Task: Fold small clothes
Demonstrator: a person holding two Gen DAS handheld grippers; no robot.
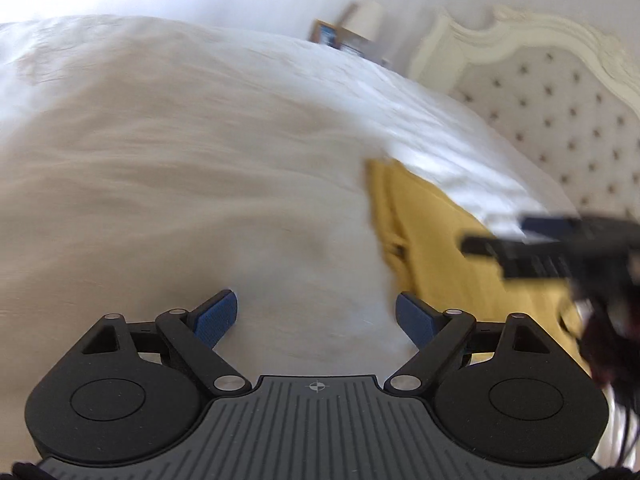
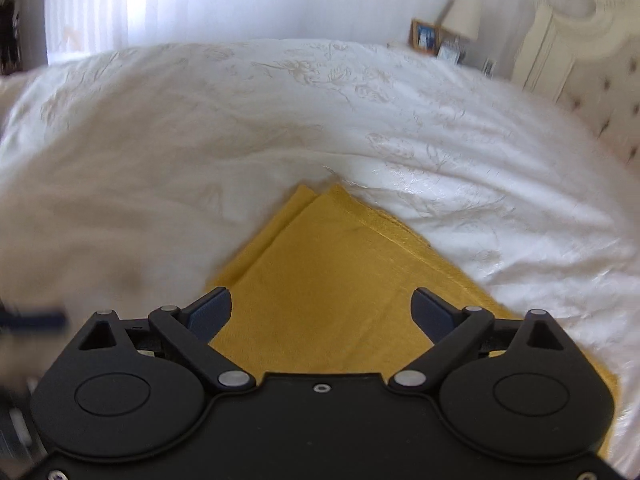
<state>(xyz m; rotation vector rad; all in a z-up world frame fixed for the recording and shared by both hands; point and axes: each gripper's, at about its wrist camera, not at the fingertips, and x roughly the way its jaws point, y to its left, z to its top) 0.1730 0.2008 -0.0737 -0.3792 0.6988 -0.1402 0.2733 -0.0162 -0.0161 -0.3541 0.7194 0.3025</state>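
Left gripper (image 1: 316, 316): blue-padded fingers (image 1: 216, 318) spread wide, nothing between them, hovered over bare white embroidered bedspread (image 1: 160, 160) just left of the folded mustard-yellow cloth (image 1: 440, 248). Left wrist view motion-blurred.

Right gripper (image 2: 322, 312): fingers (image 2: 210, 314) likewise wide apart, gripped nothing, poised directly over the yellow cloth (image 2: 320, 280). Cannot tell whether fingertips touched the fabric. Showed up in the left view as a dark blurred shape (image 1: 560, 244) above the cloth's right part.

Yellow cloth: lay flat on the bedspread (image 2: 240, 120), folded into a layered rectangle, far corner showing two stacked edges slightly offset. Near part hidden under the right gripper body.

Relative to the cloth: cream carved headboard with button-tufted grey upholstery (image 1: 560, 92) beyond and to the right; cream-shaded lamp (image 2: 462, 16) and wood-framed picture (image 2: 425, 36) at the far right past the bed edge; bright white curtain (image 2: 160, 4) across the far side. Blurred tip of the left gripper (image 2: 36, 318) visible to the left of the cloth in the right wrist view.
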